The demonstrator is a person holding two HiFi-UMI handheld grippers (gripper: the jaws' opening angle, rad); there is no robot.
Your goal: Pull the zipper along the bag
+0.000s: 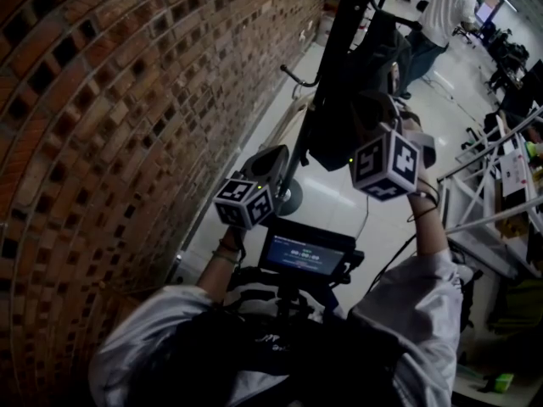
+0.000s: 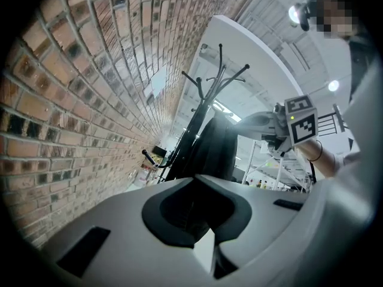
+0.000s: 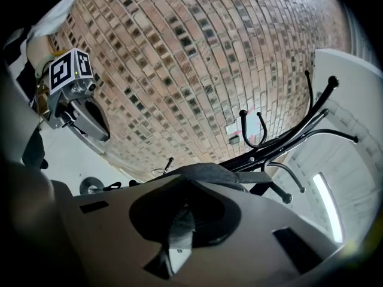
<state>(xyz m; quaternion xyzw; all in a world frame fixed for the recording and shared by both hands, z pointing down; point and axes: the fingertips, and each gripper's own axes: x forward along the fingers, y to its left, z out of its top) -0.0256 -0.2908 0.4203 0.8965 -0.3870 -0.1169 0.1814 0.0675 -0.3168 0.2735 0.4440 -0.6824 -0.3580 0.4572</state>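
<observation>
A black bag [image 1: 352,108] hangs on a black coat rack [image 1: 333,32] beside a brick wall. My left gripper [image 1: 276,161] points at the bag's lower left corner. In the left gripper view its jaws [image 2: 197,211] are closed on dark fabric of the bag [image 2: 212,145]. My right gripper [image 1: 392,91] is higher, against the bag's right side. In the right gripper view it [image 3: 182,211] is shut on a grey strip, the zipper pull [image 3: 179,229], with the bag's top edge [image 3: 209,173] just beyond. The zipper's teeth are hidden.
The brick wall [image 1: 110,100] fills the left. The rack's hooks [image 3: 311,109] stick out above the bag and its round base [image 1: 290,197] sits on the pale floor. A metal shelf frame [image 1: 488,193] stands right, and a person in a white shirt [image 1: 445,7] stands far off.
</observation>
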